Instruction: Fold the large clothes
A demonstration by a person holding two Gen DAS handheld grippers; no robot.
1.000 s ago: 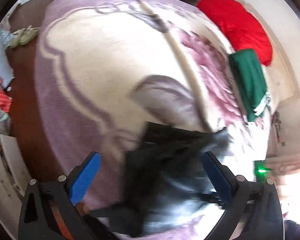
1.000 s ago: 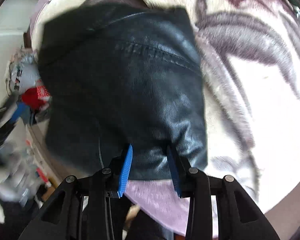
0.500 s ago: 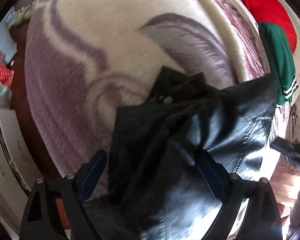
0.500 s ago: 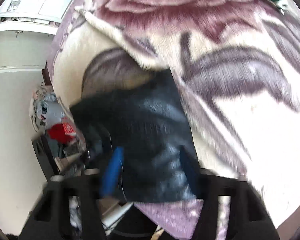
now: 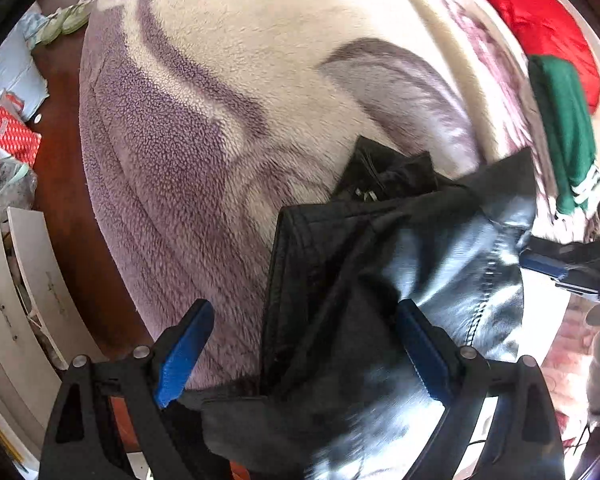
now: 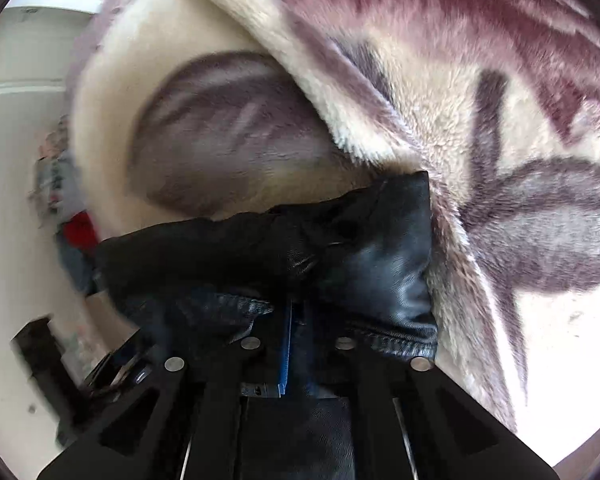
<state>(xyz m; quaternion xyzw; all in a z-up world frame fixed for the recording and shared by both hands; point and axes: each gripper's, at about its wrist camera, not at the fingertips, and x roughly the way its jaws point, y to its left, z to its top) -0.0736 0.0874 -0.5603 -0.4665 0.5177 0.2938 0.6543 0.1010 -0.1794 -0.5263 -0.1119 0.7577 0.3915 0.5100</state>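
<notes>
A black leather jacket (image 5: 384,280) lies bunched at the near edge of a bed covered by a cream and purple floral blanket (image 5: 228,80). My left gripper (image 5: 300,344) is open, its blue pads (image 5: 184,348) spread over the jacket's left part without gripping it. My right gripper (image 6: 294,340) is shut on a fold of the jacket (image 6: 340,256), the leather pinched between its blue pads (image 6: 286,344). The right gripper also shows at the right edge of the left wrist view (image 5: 560,272), clamped on the jacket's edge.
A red garment (image 5: 540,20) and a folded green garment with white stripes (image 5: 564,128) lie at the far right of the bed. Brown floor, a red patterned box (image 5: 12,140), bags and white boards (image 5: 32,288) are to the left of the bed.
My right gripper has closed on the jacket's edge and pulled it, bunching the leather. The left gripper has moved down closer over the jacket and stays open.
</notes>
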